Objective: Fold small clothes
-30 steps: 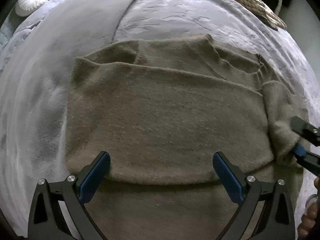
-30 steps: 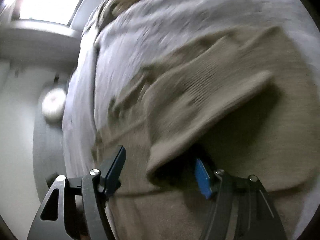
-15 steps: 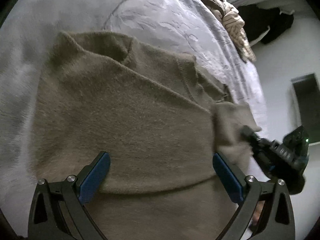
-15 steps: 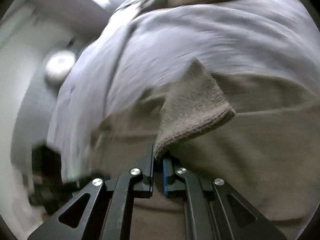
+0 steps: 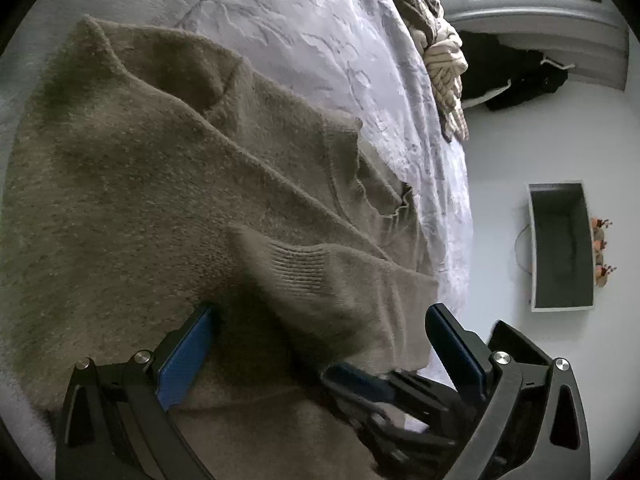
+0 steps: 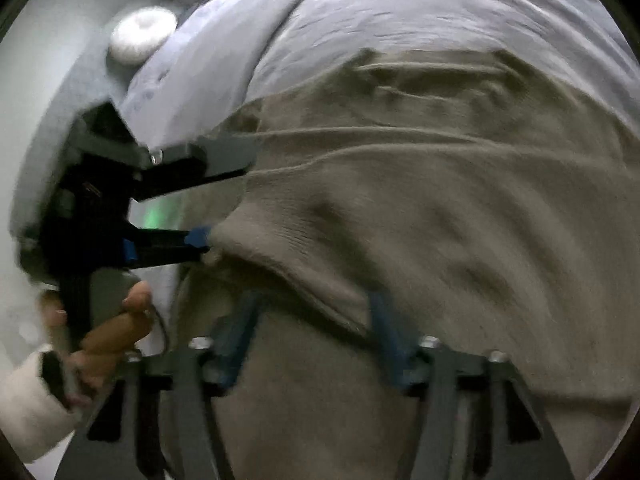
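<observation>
An olive-brown knit sweater [image 5: 140,184] lies spread on a pale lavender bedspread [image 5: 340,52]. One sleeve with a ribbed cuff [image 5: 300,268] is folded across the sweater's body. My left gripper [image 5: 320,344] is open just above the sweater, its jaws either side of the folded sleeve. My right gripper [image 6: 316,316] is open too, low over the sleeve [image 6: 280,256], its fingers blurred. The right gripper also shows in the left wrist view [image 5: 360,384], and the left gripper in the right wrist view [image 6: 224,200].
A heap of striped and dark clothes [image 5: 440,60] lies at the far edge of the bed. A white round cushion [image 6: 140,36] sits beyond the bed. A dark-lined box [image 5: 560,244] stands on the floor to the right.
My right gripper carried the sleeve over the sweater's body, then opened and let it go. My left gripper swung right toward the sleeve and stayed open.
</observation>
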### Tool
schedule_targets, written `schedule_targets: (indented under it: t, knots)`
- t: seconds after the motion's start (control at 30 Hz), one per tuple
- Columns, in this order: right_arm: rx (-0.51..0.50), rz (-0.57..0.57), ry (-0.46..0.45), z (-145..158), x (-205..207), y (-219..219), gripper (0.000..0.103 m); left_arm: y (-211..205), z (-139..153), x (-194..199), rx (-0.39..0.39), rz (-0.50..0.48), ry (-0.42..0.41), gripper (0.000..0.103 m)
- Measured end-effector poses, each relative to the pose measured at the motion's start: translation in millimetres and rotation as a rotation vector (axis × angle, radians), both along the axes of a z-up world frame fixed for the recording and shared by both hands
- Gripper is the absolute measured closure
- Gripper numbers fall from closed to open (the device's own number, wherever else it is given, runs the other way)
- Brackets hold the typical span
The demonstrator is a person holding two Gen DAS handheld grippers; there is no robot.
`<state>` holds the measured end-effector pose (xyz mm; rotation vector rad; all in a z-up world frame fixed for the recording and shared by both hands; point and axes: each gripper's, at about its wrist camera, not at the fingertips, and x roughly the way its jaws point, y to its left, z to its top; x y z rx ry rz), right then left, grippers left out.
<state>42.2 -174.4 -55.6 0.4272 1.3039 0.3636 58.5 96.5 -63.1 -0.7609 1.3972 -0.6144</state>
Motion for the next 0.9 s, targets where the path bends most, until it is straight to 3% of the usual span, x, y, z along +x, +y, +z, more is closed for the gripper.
schedule_targets:
  t: [0.1,0.2,0.37,0.4,0.43,0.47,0.5,0.63,0.73,0.83,0.9]
  knots:
    - [0.043,-0.136,0.063,-5.7,-20.8,-46.5,0.038,-5.8,2.2,-0.8,0.033,-0.013,-0.007,0.001]
    - [0.140,-0.378,0.133,-14.3,-58.0,-112.7,0.038,-9.3,6.2,-3.8,0.076,-0.033,-0.015,0.001]
    - [0.242,-0.702,0.152,-28.0,-91.1,-179.3,0.039,-15.6,8.9,-8.9,0.171,-0.082,-0.036,0.024]
    - [0.280,-0.755,0.142,-29.7,-94.5,-192.1,0.045,-15.6,8.7,-10.0,0.186,-0.095,-0.038,0.040]
    - [0.274,-0.768,0.133,-28.8,-93.8,-197.0,0.079,-17.0,8.2,-10.4,0.200,-0.114,-0.036,0.067]
    - [0.233,-0.758,0.129,-25.4,-90.2,-200.7,0.097,-18.9,7.2,-10.1,0.210,-0.130,-0.032,0.083]
    - [0.201,-0.742,0.111,-20.3,-88.1,-203.2,0.097,-19.4,6.5,-10.3,0.216,-0.139,-0.030,0.095]
    - [0.107,-0.635,0.055,0.1,-84.1,-201.7,0.097,-20.8,25.9,-17.7,0.234,-0.138,-0.116,0.095]
    - [0.059,-0.594,0.109,-11.2,-90.5,-213.3,0.097,-23.0,34.8,-29.3,0.263,-0.159,-0.162,0.095]
    - [0.100,-0.588,0.190,-27.0,-98.5,-223.0,0.094,-27.0,15.5,-37.3,0.326,-0.195,-0.135,0.095]
    - [0.070,-0.532,0.173,-10.0,-102.9,-219.7,0.091,-26.5,1.0,-39.5,0.330,-0.192,-0.115,0.095]
